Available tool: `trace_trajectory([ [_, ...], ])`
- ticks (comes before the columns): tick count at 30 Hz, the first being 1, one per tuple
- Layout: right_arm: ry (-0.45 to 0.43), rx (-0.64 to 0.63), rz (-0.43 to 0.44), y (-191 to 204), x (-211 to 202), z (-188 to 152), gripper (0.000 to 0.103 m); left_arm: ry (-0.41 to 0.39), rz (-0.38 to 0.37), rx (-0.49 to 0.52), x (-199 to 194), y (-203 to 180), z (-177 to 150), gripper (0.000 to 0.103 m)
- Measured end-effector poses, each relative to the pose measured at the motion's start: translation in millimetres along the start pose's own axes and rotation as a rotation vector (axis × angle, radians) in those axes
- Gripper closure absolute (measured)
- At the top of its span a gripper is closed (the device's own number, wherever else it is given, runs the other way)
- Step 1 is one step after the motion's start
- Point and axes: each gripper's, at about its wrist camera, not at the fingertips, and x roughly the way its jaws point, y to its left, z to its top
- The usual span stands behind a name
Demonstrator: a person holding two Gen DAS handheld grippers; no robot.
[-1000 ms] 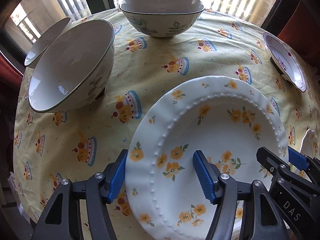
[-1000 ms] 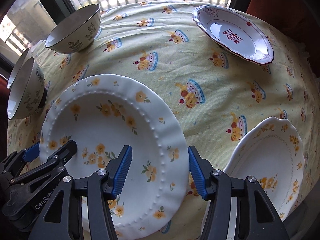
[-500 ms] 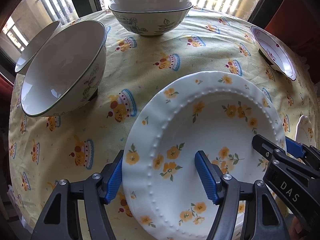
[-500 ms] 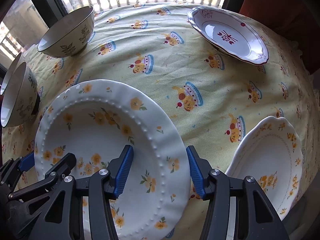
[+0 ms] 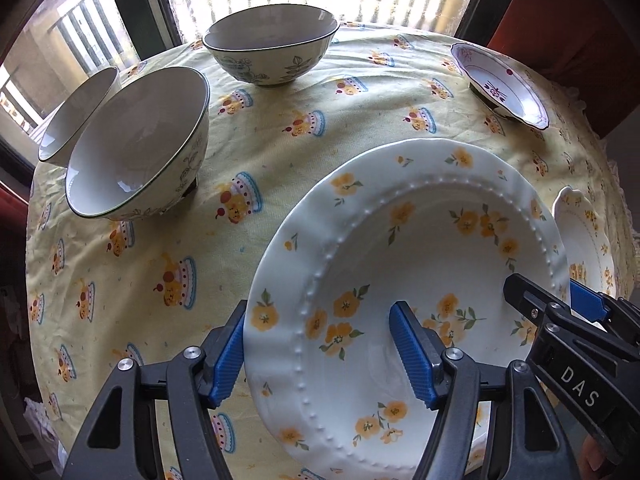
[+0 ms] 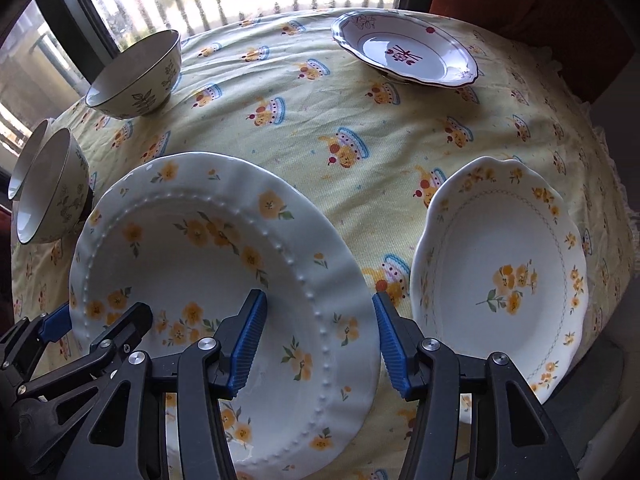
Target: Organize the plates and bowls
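A large white plate with yellow flowers and a beaded ring (image 5: 420, 248) (image 6: 192, 248) hangs a little above the yellow cupcake tablecloth (image 5: 280, 128), held from both sides. My left gripper (image 5: 320, 354) is shut on its left rim, one blue pad under the edge and one inside the well. My right gripper (image 6: 316, 340) is shut on the opposite rim in the same way. Each gripper also shows in the other's view: the right gripper (image 5: 560, 312) and the left gripper (image 6: 92, 324). Both point steeply down.
Three leaf-patterned bowls stand at the left and back: a near bowl (image 5: 136, 148), one behind it (image 5: 76, 116), and a far bowl (image 5: 272, 40). A red-patterned plate (image 6: 404, 52) sits at the back right. A scalloped yellow-flower plate (image 6: 500, 276) lies at the right edge. A window runs behind the table.
Both grippers have risen a little with the flowered plate between them and rolled slightly. The table has dropped away, and more of the scalloped plate shows at the right.
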Motion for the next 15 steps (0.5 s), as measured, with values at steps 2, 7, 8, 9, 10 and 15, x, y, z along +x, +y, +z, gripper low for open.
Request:
trace_trajectory([
  [2,-0.007,0.005,0.003,-6.6,-5.8,-1.7,0.045,-0.01,-0.001,-0.003,-6.2,-8.5,-1.8,0.034],
  [7,-0.037,0.011,0.011,-27.7,-21.4,-1.1,0.045,-0.036,-0.003,-0.018,-18.5,-27.7,-0.2,0.034],
  [8,-0.045,0.008,0.012,-32.7,-25.4,-2.4,0.045,-0.042,0.0,-0.023,-20.4,-33.1,-0.2,0.034],
  [9,-0.049,0.006,0.014,-37.4,-27.9,-1.7,0.045,-0.048,0.002,-0.03,-23.0,-38.4,0.0,0.034],
  [10,-0.052,0.006,0.018,-42.6,-29.9,-0.3,0.045,-0.055,0.007,-0.038,-26.0,-43.9,-0.2,0.034],
  [15,-0.051,-0.018,0.052,-75.8,-35.2,5.0,0.045,-0.08,0.039,-0.053,-35.8,-81.1,-0.4,0.034],
])
